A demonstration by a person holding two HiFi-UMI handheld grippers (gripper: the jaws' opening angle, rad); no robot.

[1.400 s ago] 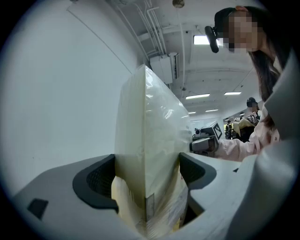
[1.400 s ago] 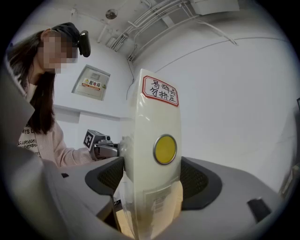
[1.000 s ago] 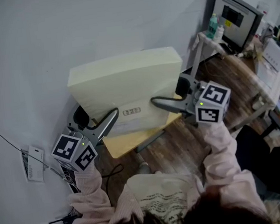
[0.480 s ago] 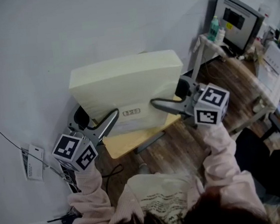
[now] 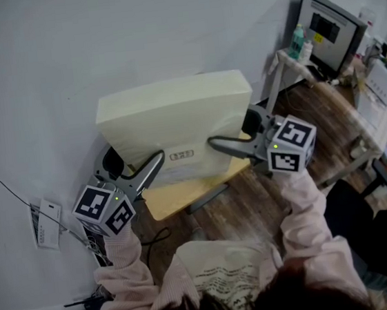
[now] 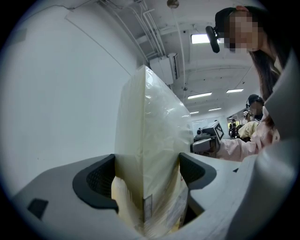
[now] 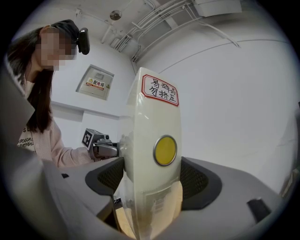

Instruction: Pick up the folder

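Fingers of the left gripper pinched one lower corner of the thick cream plastic box folder; the right gripper clamped the other. Upright between them, it probably needed level, matched lifting to avoid twisting.

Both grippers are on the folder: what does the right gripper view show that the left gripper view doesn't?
Only the right gripper view: the folder's end with a red-bordered label and a yellow disc, plus a wall panel. Only the left gripper view: the folder's plastic-wrapped edge and ceiling lights. Both: the folder clamped, by the right hand-held gripper and the left hand-held gripper respectively, with the person behind.
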